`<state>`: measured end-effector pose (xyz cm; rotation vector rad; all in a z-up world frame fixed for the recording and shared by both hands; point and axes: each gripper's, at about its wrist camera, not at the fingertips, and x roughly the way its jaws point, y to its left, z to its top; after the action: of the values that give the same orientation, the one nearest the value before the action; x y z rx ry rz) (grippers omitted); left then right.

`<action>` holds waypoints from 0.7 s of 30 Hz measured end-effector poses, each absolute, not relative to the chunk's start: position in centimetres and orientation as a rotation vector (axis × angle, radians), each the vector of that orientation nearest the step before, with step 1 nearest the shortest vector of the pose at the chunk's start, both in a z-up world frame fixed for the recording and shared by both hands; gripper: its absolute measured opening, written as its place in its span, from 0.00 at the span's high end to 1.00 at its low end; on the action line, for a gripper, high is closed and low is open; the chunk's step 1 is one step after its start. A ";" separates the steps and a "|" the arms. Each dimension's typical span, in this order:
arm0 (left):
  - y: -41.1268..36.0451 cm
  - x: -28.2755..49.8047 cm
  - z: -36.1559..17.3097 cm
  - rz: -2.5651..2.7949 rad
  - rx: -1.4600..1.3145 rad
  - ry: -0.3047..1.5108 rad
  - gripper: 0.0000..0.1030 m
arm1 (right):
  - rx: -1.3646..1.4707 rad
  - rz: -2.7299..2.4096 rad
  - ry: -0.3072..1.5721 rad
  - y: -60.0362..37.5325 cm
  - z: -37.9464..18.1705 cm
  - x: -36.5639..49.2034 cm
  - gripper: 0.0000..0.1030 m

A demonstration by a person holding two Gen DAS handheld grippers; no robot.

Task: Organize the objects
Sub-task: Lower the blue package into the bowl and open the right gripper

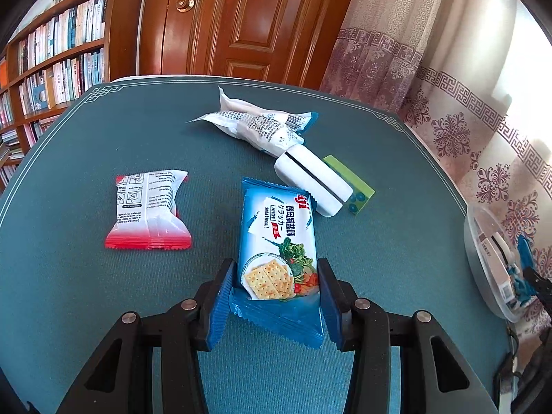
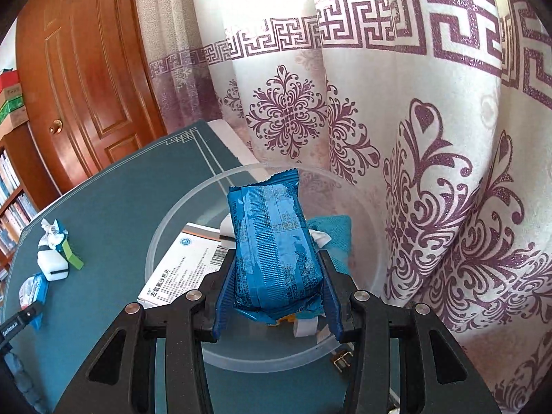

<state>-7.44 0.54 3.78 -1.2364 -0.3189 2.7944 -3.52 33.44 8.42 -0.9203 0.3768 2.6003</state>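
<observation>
My left gripper [image 1: 277,277] is shut on a blue soda cracker pack [image 1: 277,241] that lies on the teal table mat [image 1: 86,293]. A red and white snack pack [image 1: 148,212] lies to its left. A white wrapped pack [image 1: 258,126], a white block [image 1: 312,181] and a green card [image 1: 350,184] lie beyond. My right gripper [image 2: 277,272] is shut on a blue wrapped pack [image 2: 272,241], held over the clear round bowl [image 2: 165,231]. The bowl holds a white medicine box [image 2: 183,269] and a teal item [image 2: 336,238].
The bowl [image 1: 483,265] sits at the table's right edge by a patterned curtain [image 2: 414,138]. A wooden door [image 1: 241,17] and a bookshelf [image 1: 45,62] stand behind the table. The left gripper and its pack show in the right wrist view [image 2: 32,293].
</observation>
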 end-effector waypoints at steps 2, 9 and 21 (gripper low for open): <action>0.7 -7.3 3.9 2.792 -1.222 -0.317 0.53 | -0.922 2.594 0.389 33.8 8.1 -3.6 0.55; 1.0 -6.9 4.8 2.778 -1.163 -0.332 0.53 | -0.879 2.574 0.385 34.2 8.6 -2.9 0.55; 1.3 -6.7 5.4 2.747 -1.134 -0.357 0.53 | -0.833 2.604 0.302 32.0 9.7 -0.4 0.55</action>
<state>-6.68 1.28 5.41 -1.1335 -0.3567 2.7470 -0.42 31.95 9.66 -0.8327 0.3016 2.6040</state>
